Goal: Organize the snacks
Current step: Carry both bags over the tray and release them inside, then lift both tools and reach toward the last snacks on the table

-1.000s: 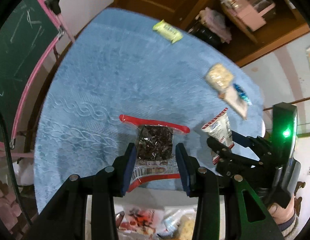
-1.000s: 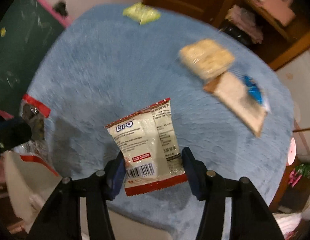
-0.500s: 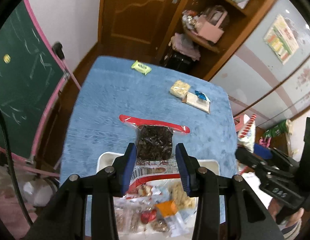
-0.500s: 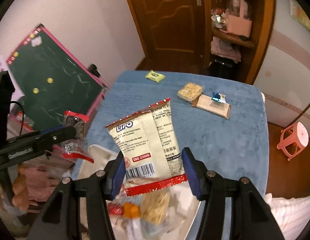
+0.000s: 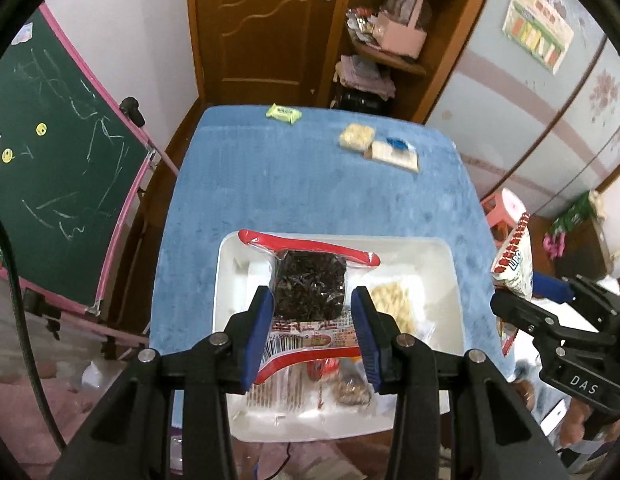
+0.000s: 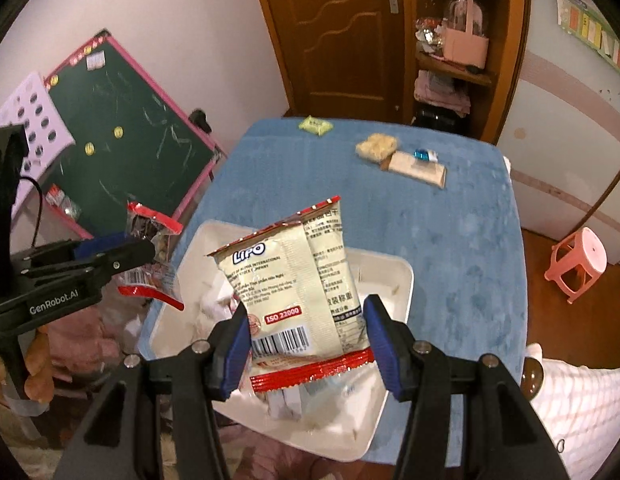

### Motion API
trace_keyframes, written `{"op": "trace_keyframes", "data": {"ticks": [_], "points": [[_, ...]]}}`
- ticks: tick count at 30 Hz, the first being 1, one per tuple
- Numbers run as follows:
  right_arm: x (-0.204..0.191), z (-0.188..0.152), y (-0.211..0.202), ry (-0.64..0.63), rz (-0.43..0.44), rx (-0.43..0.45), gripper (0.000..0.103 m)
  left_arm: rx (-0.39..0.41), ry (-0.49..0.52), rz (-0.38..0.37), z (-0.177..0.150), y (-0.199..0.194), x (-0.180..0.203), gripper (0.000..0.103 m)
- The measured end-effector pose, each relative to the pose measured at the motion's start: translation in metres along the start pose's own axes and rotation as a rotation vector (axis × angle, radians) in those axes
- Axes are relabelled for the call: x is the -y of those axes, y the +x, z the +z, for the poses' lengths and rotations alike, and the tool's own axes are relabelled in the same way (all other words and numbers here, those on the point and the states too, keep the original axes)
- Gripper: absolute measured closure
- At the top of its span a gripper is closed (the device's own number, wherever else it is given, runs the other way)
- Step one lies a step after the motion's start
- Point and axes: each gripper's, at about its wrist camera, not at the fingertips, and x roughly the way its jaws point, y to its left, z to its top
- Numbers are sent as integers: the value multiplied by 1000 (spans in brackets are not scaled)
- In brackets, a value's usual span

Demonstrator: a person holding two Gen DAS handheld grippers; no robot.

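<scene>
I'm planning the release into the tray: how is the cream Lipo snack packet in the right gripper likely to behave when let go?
The Lipo packet stands upright above the right gripper, which pinches it only near its base, so it is probably fairly stiff and light. Its puffed film looks smooth, so it may slide or flop flat on the snacks already in the white tray.

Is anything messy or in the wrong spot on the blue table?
Three snacks lie outside the white bin: a green packet at the far edge, and a noodle block touching a tan packet.

home rm, chalkboard [image 5: 58, 160], door [image 5: 262, 24], shelves [image 5: 389, 40]
</scene>
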Motion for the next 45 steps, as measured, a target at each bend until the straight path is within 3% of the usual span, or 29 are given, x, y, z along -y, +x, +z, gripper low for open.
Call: {"op": "trace_keyframes", "data": {"ticks": [8, 10, 11, 13, 14, 29, 45], "points": [[-9, -16, 9, -19, -30, -49, 46, -8, 44, 53, -18, 4, 12, 62], [-11, -18, 11, -18, -32, -64, 43, -1, 35, 67, -19, 3, 11, 49], [-12, -18, 12, -16, -29, -73, 42, 1, 28, 67, -18, 2, 10, 35], [-11, -18, 14, -12, -33, -74, 42, 13, 6, 54, -18, -3, 7, 19], [-12, -19, 14, -11, -38, -73, 41, 21, -2, 49, -18, -5, 6, 18], [-17, -27, -4, -6, -45, -29, 41, 33, 32, 27, -14, -13, 20, 18], [17, -48, -35, 71, -92, 19, 41, 59, 137, 1, -16, -23, 70, 18]]}}
